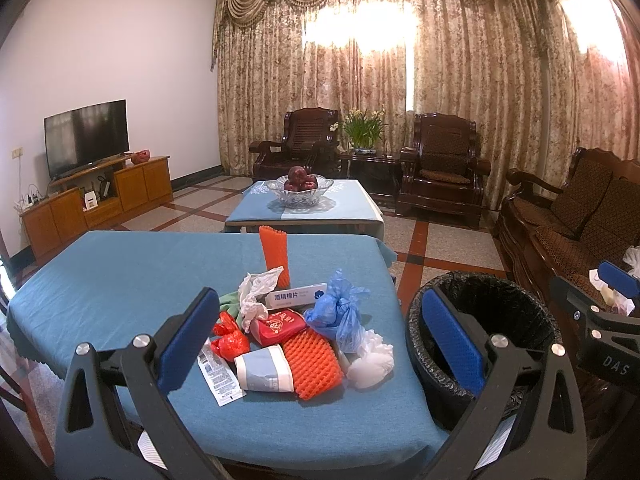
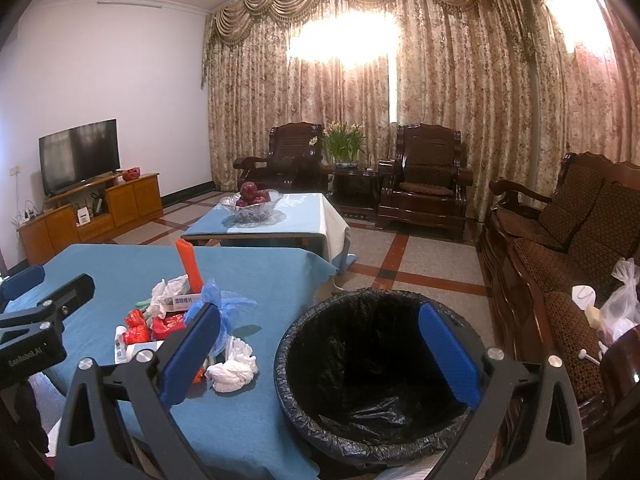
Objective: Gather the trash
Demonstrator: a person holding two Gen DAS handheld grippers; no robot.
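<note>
A pile of trash lies on the blue-clothed table (image 1: pixel 120 280): an orange foam net (image 1: pixel 314 364), a blue plastic bag (image 1: pixel 340 312), a white tissue wad (image 1: pixel 370 364), a red packet (image 1: pixel 278 326), a red bag (image 1: pixel 228 338), a white box (image 1: pixel 298 296) and an upright orange net (image 1: pixel 274 254). A black-lined bin (image 2: pixel 360 368) stands right of the table; it also shows in the left wrist view (image 1: pixel 500 304). My left gripper (image 1: pixel 320 344) is open and empty above the pile. My right gripper (image 2: pixel 320 352) is open and empty above the bin's left rim.
A second low table (image 1: pixel 304 208) with a glass fruit bowl (image 1: pixel 300 192) stands behind. Wooden armchairs (image 1: pixel 436 168) and a sofa (image 2: pixel 560 240) line the back and right. A TV (image 1: pixel 86 136) on a cabinet is at left. Plastic bags (image 2: pixel 620 304) lie on the sofa.
</note>
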